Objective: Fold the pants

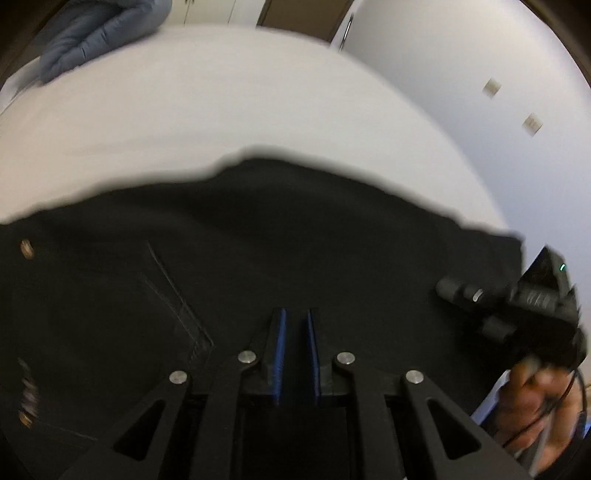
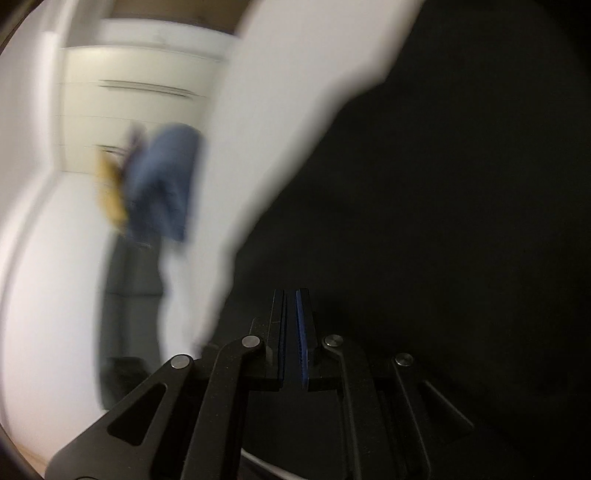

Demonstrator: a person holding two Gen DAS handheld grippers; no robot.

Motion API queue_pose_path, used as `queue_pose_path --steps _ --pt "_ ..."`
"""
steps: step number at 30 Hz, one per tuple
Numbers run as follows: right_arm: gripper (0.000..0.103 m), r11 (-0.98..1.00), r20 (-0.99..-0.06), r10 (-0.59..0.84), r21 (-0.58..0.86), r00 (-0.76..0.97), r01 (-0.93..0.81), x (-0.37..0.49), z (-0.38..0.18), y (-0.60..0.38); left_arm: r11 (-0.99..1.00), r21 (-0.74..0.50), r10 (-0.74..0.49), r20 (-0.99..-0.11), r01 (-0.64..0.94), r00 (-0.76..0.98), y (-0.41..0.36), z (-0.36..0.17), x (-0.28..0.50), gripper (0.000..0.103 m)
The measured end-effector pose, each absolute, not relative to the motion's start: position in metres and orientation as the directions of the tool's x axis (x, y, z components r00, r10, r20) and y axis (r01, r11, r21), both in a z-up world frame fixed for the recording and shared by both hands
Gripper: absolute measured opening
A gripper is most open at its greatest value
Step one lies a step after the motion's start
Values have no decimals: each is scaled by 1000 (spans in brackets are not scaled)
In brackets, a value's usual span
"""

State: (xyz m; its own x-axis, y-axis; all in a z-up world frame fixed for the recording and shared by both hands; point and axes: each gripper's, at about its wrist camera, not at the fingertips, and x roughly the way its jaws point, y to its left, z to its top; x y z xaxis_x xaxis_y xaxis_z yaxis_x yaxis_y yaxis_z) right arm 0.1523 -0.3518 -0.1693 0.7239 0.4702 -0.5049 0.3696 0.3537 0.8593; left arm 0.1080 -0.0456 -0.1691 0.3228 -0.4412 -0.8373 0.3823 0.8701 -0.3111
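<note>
The black pants (image 1: pixel 258 240) lie on a white table (image 1: pixel 221 103), with a front pocket seam and brass rivets showing at the left. My left gripper (image 1: pixel 295 317) has its blue pads nearly closed on black fabric of the pants. The right gripper and the hand holding it (image 1: pixel 517 306) show at the pants' right edge in the left wrist view. In the right wrist view my right gripper (image 2: pixel 291 299) has its pads nearly together on the black pants (image 2: pixel 443 221), which fill the right of the frame. Both views are blurred by motion.
A blue-grey folded garment (image 1: pixel 96 33) lies at the table's far left corner; it also shows blurred in the right wrist view (image 2: pixel 162 184), beside something yellow (image 2: pixel 109 192). A white wall with two small plates (image 1: pixel 511 105) is to the right. White cabinets (image 2: pixel 140 92) stand behind.
</note>
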Motion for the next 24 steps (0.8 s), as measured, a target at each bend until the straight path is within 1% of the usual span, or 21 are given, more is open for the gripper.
queue_pose_path --steps 1,2,4,6,8,9,11,12,13,14,16,19,20,21,22,24 --pt "0 317 -492 434 868 755 383 145 -171 -370 871 -315 -445 -830 378 335 -41 -170 105 9" --pt "0 329 -511 362 852 780 406 135 -167 -394 872 -327 -450 -829 365 331 -36 -172 106 4" --pt "0 314 -509 228 845 830 433 110 -162 -444 867 -371 -473 -822 333 316 -22 -177 112 5" --pt "0 262 -485 132 858 865 441 84 -167 -497 866 -369 -473 -823 337 313 -15 -179 117 5" --pt "0 281 -494 15 837 870 470 61 -153 -543 866 -369 -472 -824 337 312 -14 -179 119 5" --pt "0 294 -498 -23 825 867 482 55 -145 -556 867 -373 -473 -823 329 315 -12 -180 120 5" --pt "0 282 -549 -141 775 824 565 39 -128 -578 867 -383 -479 -818 318 319 -11 -181 119 5" --pt "0 234 -537 -176 792 825 565 27 -126 -586 867 -387 -481 -815 313 323 -11 -177 112 5" --pt "4 200 -515 -184 814 837 545 19 -126 -584 873 -380 -472 -817 305 331 -8 -176 110 4" --pt "6 207 -499 -177 824 849 527 18 -122 -579 880 -363 -457 -823 305 338 -12 -171 108 3" --pt "6 288 -457 -87 839 885 461 34 -111 -547 871 -343 -465 -808 352 363 -27 -155 100 4" --pt "6 402 -417 145 853 897 332 81 -104 -479 819 -368 -538 -758 441 368 -58 -135 89 4" --pt "6 424 -423 219 853 879 304 101 -109 -449 807 -376 -553 -751 456 360 -68 -135 88 9" --pt "6 442 -438 310 852 844 279 123 -119 -416 799 -381 -560 -754 466 344 -77 -138 89 10" --pt "6 452 -452 362 850 815 271 138 -128 -395 802 -371 -547 -772 468 326 -90 -146 91 10" --pt "6 491 -514 428 823 743 287 164 -152 -360 817 -358 -521 -794 452 312 -93 -160 94 10"
